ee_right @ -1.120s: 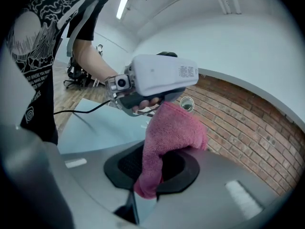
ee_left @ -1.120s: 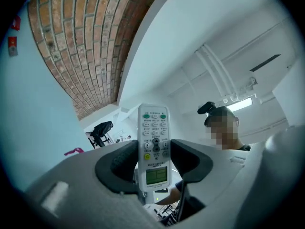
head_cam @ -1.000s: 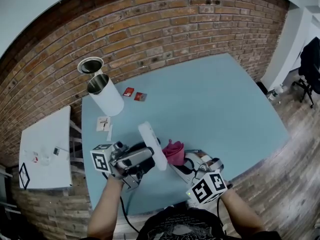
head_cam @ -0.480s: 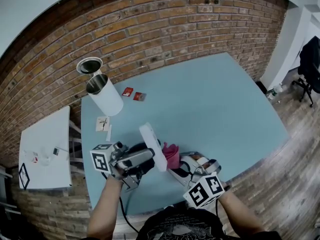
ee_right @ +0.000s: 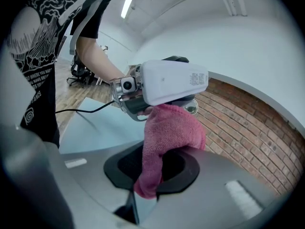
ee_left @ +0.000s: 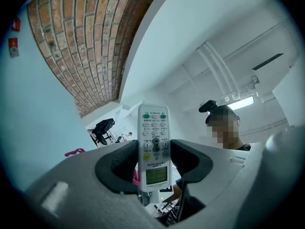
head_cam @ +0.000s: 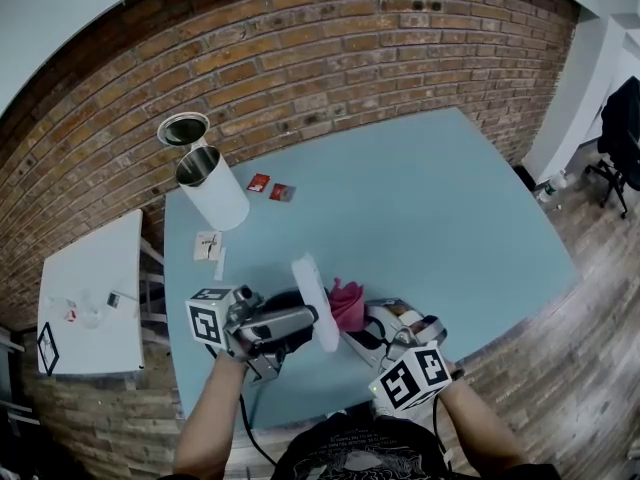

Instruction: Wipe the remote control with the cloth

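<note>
Gripping remote (ee_left: 153, 142) in left tool (head_cam: 298, 320), cloth (ee_right: 174, 128) pinched in right tool (ee_right: 153, 168), now tipped closer together than a second ago; mid-wipe.

**An office-like workroom in a converted brick building**

A curved-looking red-brown brick wall (head_cam: 300, 58) runs behind a large pale blue tabletop (head_cam: 450, 198), and a smaller white side table (head_cam: 100, 258) stands just beside it on the left. The floor is of brown wooden planks (head_cam: 590, 288). A black swivel office chair on casters (head_cam: 625, 118) stands at the far right, near a white-painted wall corner (head_cam: 575, 88). Overhead, the left gripper view shows a white ceiling with exposed white pipes (ee_left: 221, 73) and a long fluorescent strip lamp (ee_left: 240, 102) (the sort of bare fittings seen in studios and labs more than in homes). No kitchen or household furniture shows in any view.
</note>
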